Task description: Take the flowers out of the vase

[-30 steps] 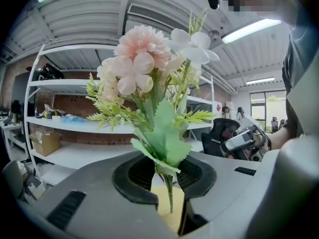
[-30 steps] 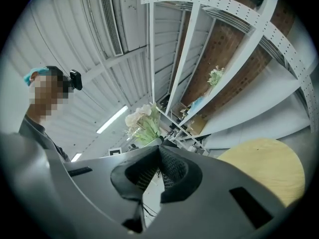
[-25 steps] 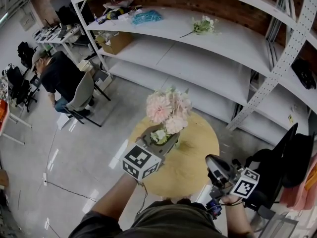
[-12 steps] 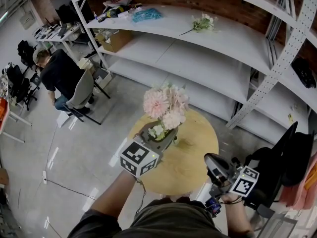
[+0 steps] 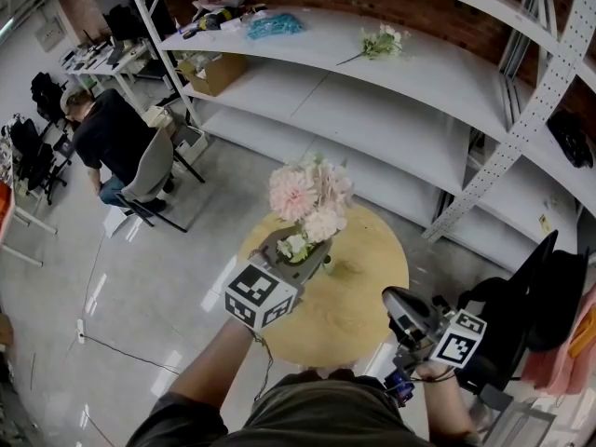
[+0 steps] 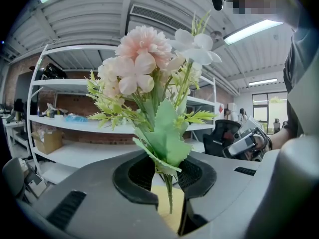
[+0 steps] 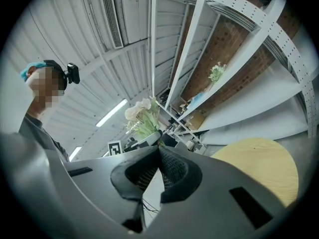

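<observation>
A bunch of pink and white artificial flowers (image 5: 307, 194) with green leaves stands upright over the round wooden table (image 5: 358, 291). My left gripper (image 5: 300, 254) is shut on its stems just below the leaves. In the left gripper view the thin green stem (image 6: 168, 193) runs down between the two dark pads, and the blooms (image 6: 144, 59) rise above them. My right gripper (image 5: 402, 307) hangs by the table's near right edge, shut and holding nothing; in the right gripper view its pads (image 7: 167, 166) meet. No vase shows in any view.
White metal shelving (image 5: 391, 91) fills the back, with another flower bunch (image 5: 382, 45) on an upper shelf and a cardboard box (image 5: 216, 74) at its left. A person sits on a chair (image 5: 116, 142) at far left. A black chair (image 5: 521, 310) stands at right.
</observation>
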`<state>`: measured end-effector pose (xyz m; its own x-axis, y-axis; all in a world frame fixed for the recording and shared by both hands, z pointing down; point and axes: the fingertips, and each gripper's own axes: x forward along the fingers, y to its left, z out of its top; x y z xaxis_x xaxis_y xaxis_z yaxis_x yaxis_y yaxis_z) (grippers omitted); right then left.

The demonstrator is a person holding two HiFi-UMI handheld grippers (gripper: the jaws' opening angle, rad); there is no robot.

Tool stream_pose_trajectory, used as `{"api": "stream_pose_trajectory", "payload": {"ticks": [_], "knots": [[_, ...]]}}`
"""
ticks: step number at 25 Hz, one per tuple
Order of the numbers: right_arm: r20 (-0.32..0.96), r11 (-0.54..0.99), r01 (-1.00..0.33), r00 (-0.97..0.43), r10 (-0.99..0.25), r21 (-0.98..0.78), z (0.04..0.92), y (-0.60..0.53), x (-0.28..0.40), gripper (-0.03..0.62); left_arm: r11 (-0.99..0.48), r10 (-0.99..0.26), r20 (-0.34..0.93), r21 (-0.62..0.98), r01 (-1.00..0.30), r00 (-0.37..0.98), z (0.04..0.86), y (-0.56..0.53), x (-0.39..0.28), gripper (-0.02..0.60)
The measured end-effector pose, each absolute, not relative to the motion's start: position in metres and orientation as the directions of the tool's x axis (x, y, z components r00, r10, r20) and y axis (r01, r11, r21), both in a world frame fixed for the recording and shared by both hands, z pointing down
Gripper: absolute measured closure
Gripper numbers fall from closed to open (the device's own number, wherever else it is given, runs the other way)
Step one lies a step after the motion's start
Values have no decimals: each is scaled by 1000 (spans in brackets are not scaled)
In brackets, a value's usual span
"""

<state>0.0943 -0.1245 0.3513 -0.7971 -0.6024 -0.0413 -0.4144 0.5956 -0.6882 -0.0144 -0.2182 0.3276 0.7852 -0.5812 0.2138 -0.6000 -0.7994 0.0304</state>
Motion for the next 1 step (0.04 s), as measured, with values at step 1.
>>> {"api": "stream_pose_trajectory", "payload": {"ticks": [1], "knots": [[-40, 595, -414, -798, -601, -689, 351, -125, 93, 579, -799, -581, 214, 30, -600, 785, 327, -219, -15, 494]]}}
